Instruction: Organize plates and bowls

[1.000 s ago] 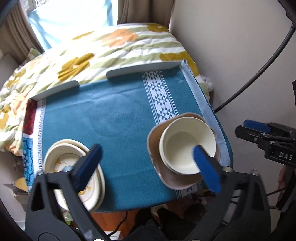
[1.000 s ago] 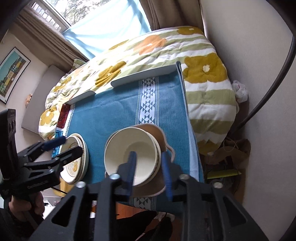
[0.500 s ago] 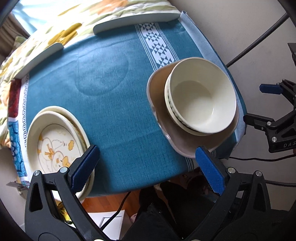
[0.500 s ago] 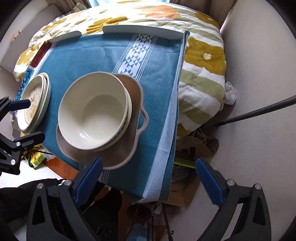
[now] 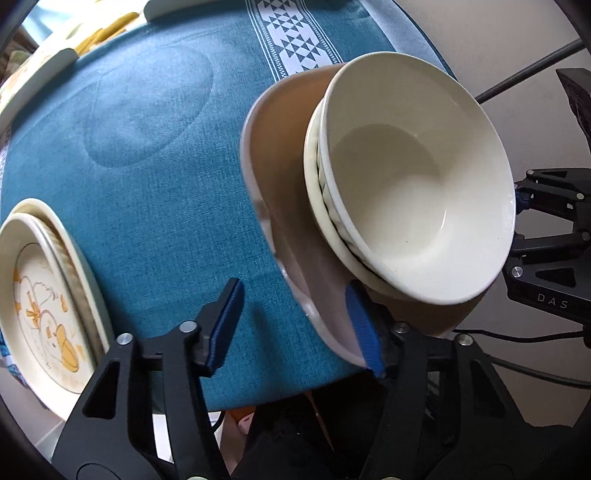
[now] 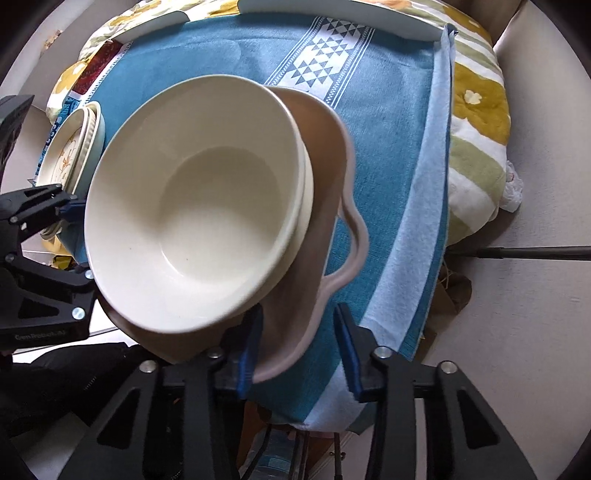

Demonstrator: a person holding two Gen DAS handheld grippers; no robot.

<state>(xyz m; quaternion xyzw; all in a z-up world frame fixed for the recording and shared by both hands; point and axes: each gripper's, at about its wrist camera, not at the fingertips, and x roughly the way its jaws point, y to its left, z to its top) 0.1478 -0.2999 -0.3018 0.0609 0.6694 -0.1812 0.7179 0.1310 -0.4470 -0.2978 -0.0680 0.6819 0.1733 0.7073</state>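
A stack of cream bowls [image 5: 413, 177] [image 6: 192, 206] sits in a brown handled dish [image 5: 288, 192] [image 6: 325, 173] at the near right of the table. My left gripper [image 5: 295, 325] is open with its jaws either side of the dish's near left rim. My right gripper [image 6: 299, 343] is open with its jaws either side of the dish's near right rim, below the dish's handle [image 6: 354, 243]. A stack of cream plates with a duck picture [image 5: 44, 295] [image 6: 70, 147] lies at the near left.
A teal cloth [image 5: 147, 147] [image 6: 388, 147] with a white patterned stripe covers the table. A flowered quilt [image 6: 476, 122] lies behind and to the right. White rails [image 6: 332, 11] line the far edge. The wall and a black cable [image 5: 528, 62] are at the right.
Both grippers have moved in close to the brown dish from the near side. Their jaws have narrowed and now straddle its rim on either side.
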